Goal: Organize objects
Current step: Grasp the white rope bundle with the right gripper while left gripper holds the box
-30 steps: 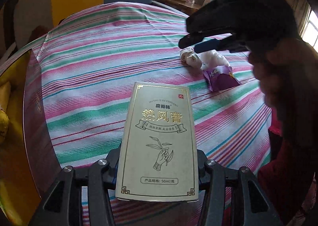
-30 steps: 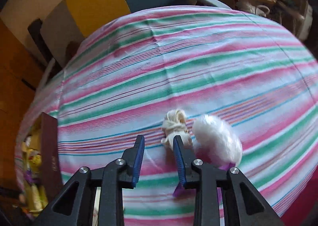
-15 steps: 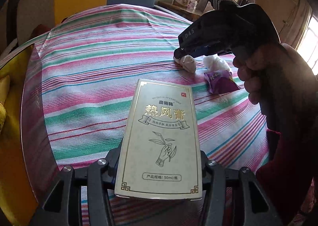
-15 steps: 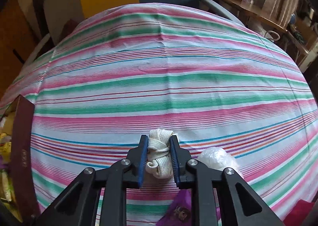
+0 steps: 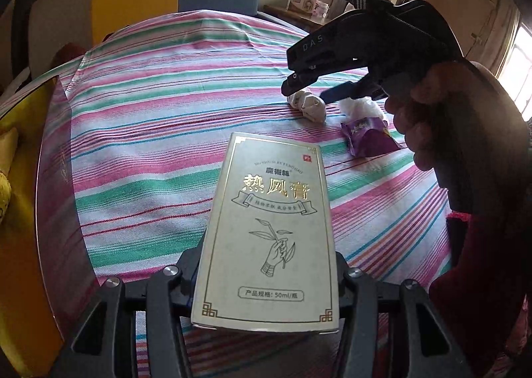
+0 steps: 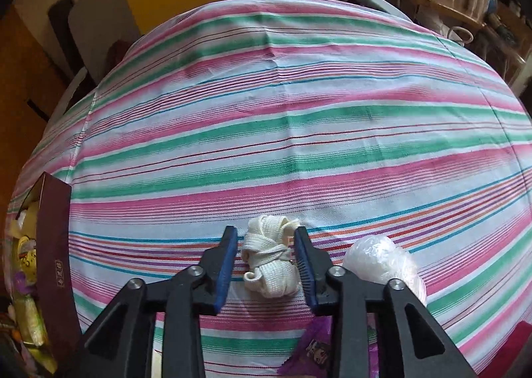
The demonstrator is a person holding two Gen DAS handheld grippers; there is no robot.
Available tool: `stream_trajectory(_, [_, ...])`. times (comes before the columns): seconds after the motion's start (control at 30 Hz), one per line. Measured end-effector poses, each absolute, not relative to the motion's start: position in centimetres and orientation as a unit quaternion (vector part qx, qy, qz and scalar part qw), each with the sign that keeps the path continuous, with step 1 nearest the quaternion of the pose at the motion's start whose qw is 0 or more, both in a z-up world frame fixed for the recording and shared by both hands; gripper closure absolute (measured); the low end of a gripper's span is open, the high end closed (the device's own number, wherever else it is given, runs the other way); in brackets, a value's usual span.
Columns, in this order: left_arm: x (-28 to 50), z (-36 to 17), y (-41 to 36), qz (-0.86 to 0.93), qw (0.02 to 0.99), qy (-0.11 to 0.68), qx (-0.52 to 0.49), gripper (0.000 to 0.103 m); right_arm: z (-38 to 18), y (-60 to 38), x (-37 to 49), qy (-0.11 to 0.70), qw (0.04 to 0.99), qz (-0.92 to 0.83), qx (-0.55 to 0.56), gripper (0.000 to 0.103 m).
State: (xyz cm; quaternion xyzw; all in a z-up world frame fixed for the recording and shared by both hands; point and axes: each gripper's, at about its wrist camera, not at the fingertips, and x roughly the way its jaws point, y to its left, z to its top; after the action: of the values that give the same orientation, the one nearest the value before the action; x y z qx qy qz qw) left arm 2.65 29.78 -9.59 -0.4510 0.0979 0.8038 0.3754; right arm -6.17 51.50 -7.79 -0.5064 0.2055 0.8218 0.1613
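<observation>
My left gripper (image 5: 266,251) is shut on a tall white box with gold print (image 5: 266,228), held upright above the striped cloth. A cream bundle of knotted cord (image 6: 269,261) lies on the cloth between the jaws of my right gripper (image 6: 266,235). Those jaws are opening: the left pad stands clear of the bundle and the right pad is just beside it. In the left wrist view the right gripper (image 5: 306,92), held by a hand (image 5: 432,118), hovers over the same bundle (image 5: 307,105).
A crumpled white plastic bag (image 6: 375,261) and a purple snack packet (image 5: 369,135) lie just right of the bundle. A dark open box (image 6: 55,245) with yellow packets stands at the table's left edge. Chairs and a shelf stand beyond the striped table (image 6: 299,112).
The right gripper slid over the cord bundle and closed on it half a second ago; now its jaws stand apart again with the bundle on the cloth. The left gripper kept hold of the box.
</observation>
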Motion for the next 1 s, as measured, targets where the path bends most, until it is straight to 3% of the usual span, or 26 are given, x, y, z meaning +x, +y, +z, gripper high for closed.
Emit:
stream_trajectory(0.03, [2.6, -9.7, 29.8, 0.804, 0.375, 0.098, -0.451, 0.049, -7.9, 51.7, -6.0, 0.211, 0.163, 0.819, -0.509, 0.048])
stream_trajectory(0.1, [2.5, -9.7, 29.8, 0.804, 0.375, 0.097, -0.451, 0.049, -8.0, 51.7, -5.9, 0.213, 0.165, 0.815, -0.513, 0.046])
stream_trajectory(0.13, [2.5, -9.7, 29.8, 0.804, 0.375, 0.097, -0.450, 0.049, -8.0, 51.5, -5.9, 0.208, 0.164, 0.816, -0.514, 0.050])
stream_trajectory(0.2, [2.6, -9.7, 29.8, 0.805, 0.375, 0.097, -0.449, 0.049, -8.1, 50.9, -6.3, 0.181, 0.162, 0.816, -0.524, 0.078])
stream_trajectory(0.3, [2.7, -9.7, 29.8, 0.808, 0.374, 0.096, -0.446, 0.049, -8.2, 49.1, -6.7, 0.133, 0.152, 0.821, -0.534, 0.078])
stream_trajectory(0.53, [3.1, -9.6, 30.0, 0.810, 0.372, 0.108, -0.440, 0.050, -8.8, 51.0, -6.1, 0.199, 0.127, 0.809, -0.538, 0.076])
stream_trajectory(0.77, [3.0, -9.3, 30.2, 0.813, 0.370, 0.131, -0.431, 0.050, -8.8, 50.5, -6.2, 0.153, 0.124, 0.820, -0.537, 0.076])
stream_trajectory(1.0, [4.5, -3.5, 27.8, 0.825, 0.402, 0.094, -0.386, 0.050, -8.8, 48.7, -6.7, 0.110, 0.125, 0.824, -0.541, 0.075])
